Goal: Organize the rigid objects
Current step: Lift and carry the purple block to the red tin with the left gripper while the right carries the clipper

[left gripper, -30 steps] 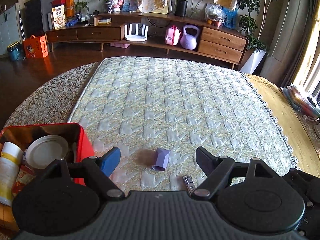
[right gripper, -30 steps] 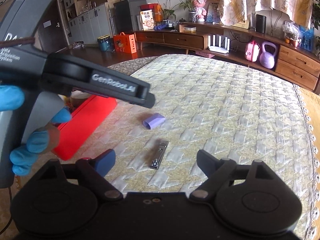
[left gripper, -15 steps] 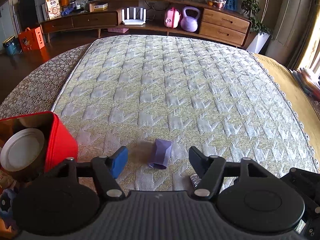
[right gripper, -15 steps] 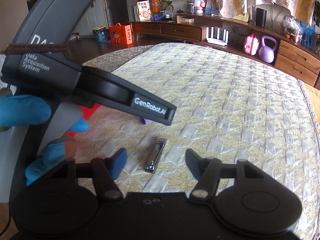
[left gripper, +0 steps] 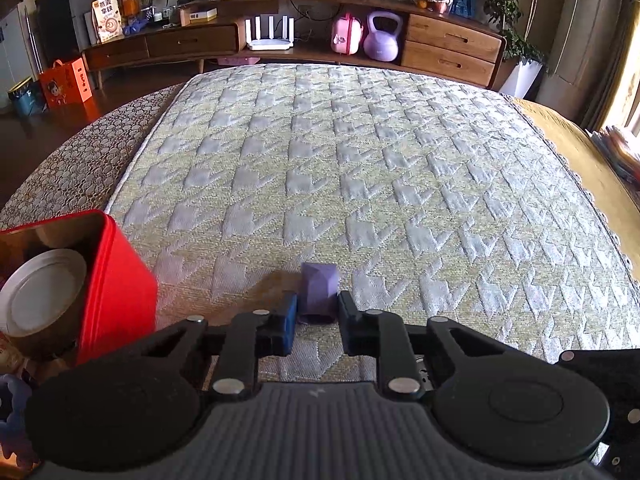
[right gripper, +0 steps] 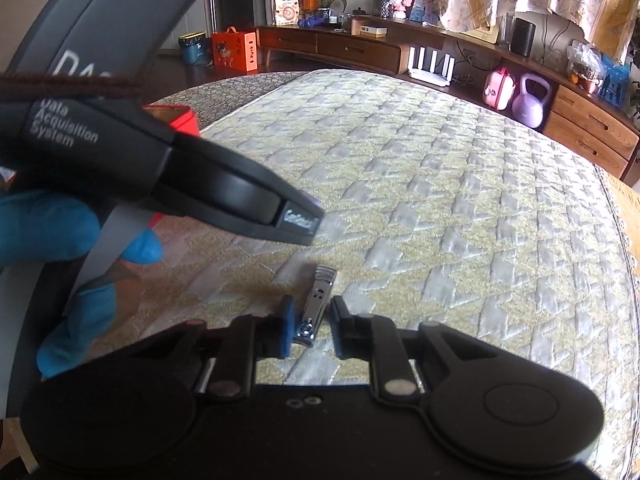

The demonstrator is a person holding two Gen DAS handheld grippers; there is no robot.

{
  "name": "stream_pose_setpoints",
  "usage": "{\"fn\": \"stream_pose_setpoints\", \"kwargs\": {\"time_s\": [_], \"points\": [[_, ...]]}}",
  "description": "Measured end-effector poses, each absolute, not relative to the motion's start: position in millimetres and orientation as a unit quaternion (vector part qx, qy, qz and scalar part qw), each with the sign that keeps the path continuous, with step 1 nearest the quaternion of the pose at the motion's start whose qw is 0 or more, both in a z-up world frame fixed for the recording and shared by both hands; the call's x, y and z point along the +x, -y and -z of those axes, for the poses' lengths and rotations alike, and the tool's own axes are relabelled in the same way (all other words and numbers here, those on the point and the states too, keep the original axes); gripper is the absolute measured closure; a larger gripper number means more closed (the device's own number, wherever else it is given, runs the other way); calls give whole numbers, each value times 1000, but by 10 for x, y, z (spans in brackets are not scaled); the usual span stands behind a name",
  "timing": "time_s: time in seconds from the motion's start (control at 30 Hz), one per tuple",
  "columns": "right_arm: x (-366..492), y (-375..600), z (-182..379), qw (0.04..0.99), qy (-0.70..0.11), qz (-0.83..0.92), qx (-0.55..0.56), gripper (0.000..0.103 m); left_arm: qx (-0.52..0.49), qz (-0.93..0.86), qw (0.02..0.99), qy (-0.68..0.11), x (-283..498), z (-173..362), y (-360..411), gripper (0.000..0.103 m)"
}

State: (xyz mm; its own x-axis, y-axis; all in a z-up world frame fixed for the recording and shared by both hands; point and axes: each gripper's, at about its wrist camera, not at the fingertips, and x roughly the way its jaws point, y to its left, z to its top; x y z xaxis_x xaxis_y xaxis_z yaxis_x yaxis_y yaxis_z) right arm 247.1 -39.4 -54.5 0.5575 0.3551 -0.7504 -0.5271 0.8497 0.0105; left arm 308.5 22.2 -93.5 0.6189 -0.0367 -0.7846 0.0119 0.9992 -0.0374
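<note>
Left tongs (left gripper: 318,312) closed around small purple block (left gripper: 318,292), both pads touching its sides; block sat on quilted mattress (left gripper: 360,160), near edge, left of centre. Left finger pad (left gripper: 285,316) blue, right one dark. Red tin box (left gripper: 116,272) just left of the tongs, on the mattress near-left corner, open on top; held a round silver lid (left gripper: 40,292) tilted inside, other contents too hidden to tell. Right tongs (right gripper: 310,318) narrowed around silver nail clipper (right gripper: 316,304); left pad looked against the clipper, small gap on the right side, so full grip could not be told. Clipper lay flat on the mattress, pointing away toward the far side, to the right of the purple block. Left gripper body crossed the right wrist view from the left, held by blue-gloved hand (right gripper: 68,248), its tip hiding most of the block. Far off: wooden sideboard (left gripper: 440,52) with purple kettlebell (left gripper: 382,40), pink case (left gripper: 346,38), white router (left gripper: 269,36). Orange gift bag (left gripper: 66,84) on the floor, far left.
</note>
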Motion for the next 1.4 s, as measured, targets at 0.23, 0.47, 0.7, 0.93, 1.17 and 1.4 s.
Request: {"fn": "stream_pose_setpoints", "kwargs": {"time_s": [0.23, 0.47, 0.7, 0.93, 1.17, 1.4], "points": [[2462, 468, 530, 880, -397, -244, -92, 93, -28, 13, 901, -433, 3042, 894, -293, 82], [2407, 553, 461, 884, -398, -236, -68, 93, -32, 16, 903, -427, 2901, 754, -320, 83], [2333, 633, 260, 889, -391, -236, -44, 93, -36, 15, 905, -423, 2685, 563, -392, 83], [2186, 650, 34, 893, -375, -248, -34, 93, -45, 5, 910, -413, 2448, 342, -538, 83], [2054, 550, -143, 892, -365, -264, -29, 93, -47, -1, 913, -404, 2180, 171, -742, 83], [1963, 332, -279, 890, -357, -283, -25, 93, -68, -12, 916, -396, 1932, 73, -1066, 83]]}}
